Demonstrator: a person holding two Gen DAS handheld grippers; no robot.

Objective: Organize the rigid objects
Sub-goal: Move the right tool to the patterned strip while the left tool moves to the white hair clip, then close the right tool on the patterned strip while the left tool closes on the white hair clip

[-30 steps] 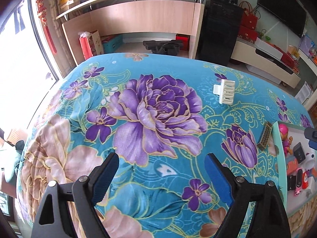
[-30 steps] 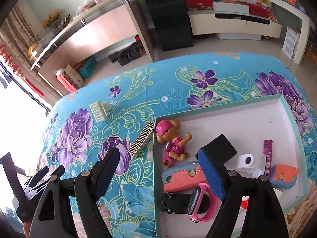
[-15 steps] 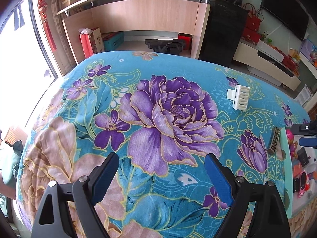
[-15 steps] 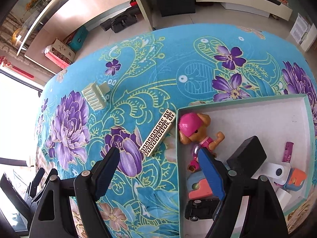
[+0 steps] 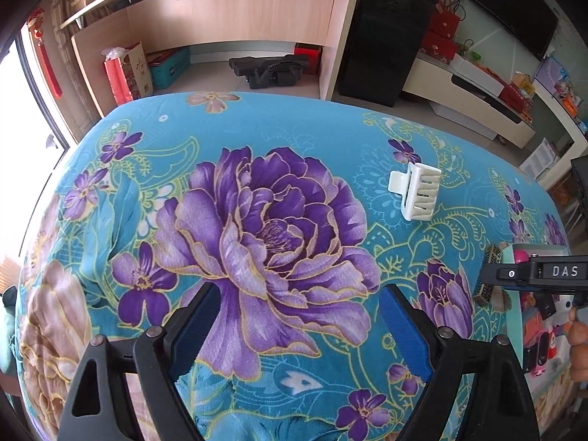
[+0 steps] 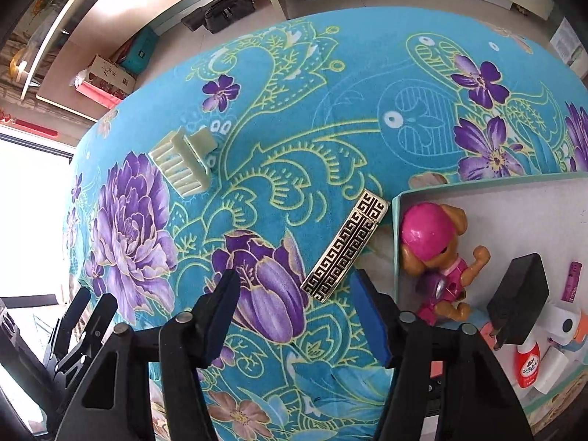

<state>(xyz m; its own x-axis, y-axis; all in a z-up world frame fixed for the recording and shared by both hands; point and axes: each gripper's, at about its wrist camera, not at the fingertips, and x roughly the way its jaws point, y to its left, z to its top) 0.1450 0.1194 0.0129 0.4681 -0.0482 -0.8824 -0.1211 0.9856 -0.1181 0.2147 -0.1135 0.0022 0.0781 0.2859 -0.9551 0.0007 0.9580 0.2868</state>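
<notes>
Floral blanket (image 6: 330, 84) covers the whole work surface, soft and teal, with a living room behind it. At its right edge sits a shallow tray (image 6: 395, 242) already holding a pink toy dog (image 6: 437, 253), a black adapter (image 6: 522, 297) and smaller bits. Two things lie loose on the cloth: a white hair clip (image 6: 183, 161), well apart from the tray, and a patterned bar (image 6: 345, 246) just beside the tray's near corner. The right gripper (image 6: 294, 316) hovers over the bar's lower end, jaws wide and empty; the left gripper (image 5: 297, 330) is likewise wide and empty, away from both. The bar lies diagonal to the jaws, so closing now may twist or skid it. It is thin and flat, so the pads could pinch plush cloth instead.
</notes>
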